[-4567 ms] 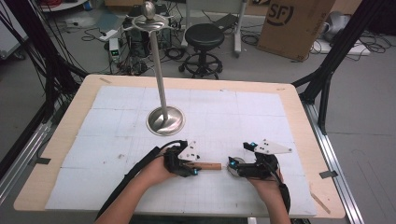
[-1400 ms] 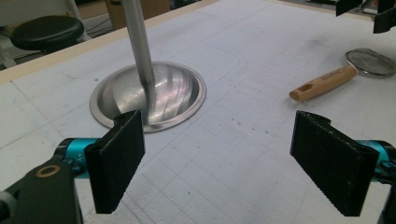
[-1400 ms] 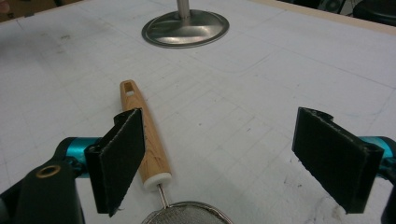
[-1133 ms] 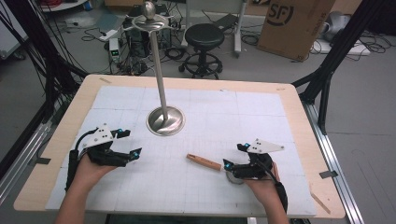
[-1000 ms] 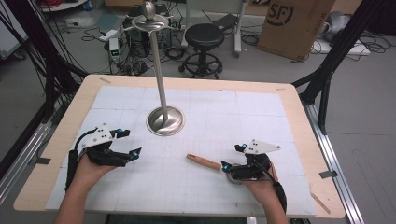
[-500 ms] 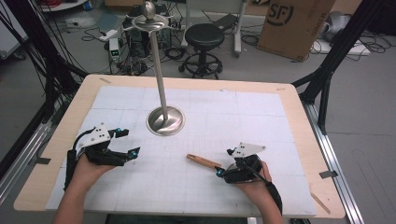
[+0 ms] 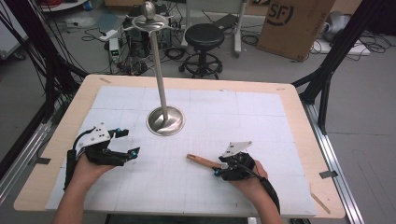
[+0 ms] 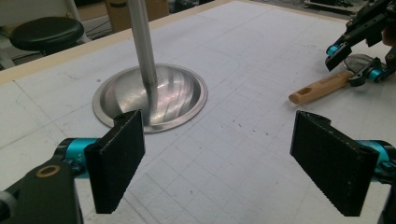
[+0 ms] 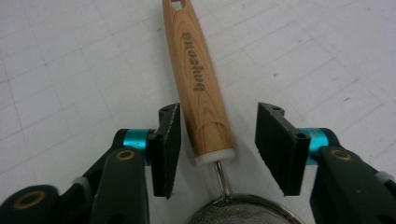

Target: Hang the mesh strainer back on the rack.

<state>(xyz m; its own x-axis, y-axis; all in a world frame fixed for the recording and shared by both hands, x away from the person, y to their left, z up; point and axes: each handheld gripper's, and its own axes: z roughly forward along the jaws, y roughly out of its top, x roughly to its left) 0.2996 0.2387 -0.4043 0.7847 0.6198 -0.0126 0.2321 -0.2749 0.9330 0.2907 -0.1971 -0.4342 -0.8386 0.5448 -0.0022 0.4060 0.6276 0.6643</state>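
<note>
Right gripper (image 9: 217,140) open astride strainer's wooden handle (image 9: 198,79), not yet gripped; left gripper (image 8: 231,163) open, idle near stand (image 7: 165,120).

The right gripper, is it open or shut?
Open. The right gripper has a jaw on each side of the wooden handle, with gaps showing, so it is not yet squeezing.

pale wood-grain handle (image 9: 201,79), white gridded mat (image 7: 261,116)

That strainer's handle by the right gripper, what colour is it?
Light wood grain, with a white collar at its end; the handle shows best in the right gripper view.
</note>
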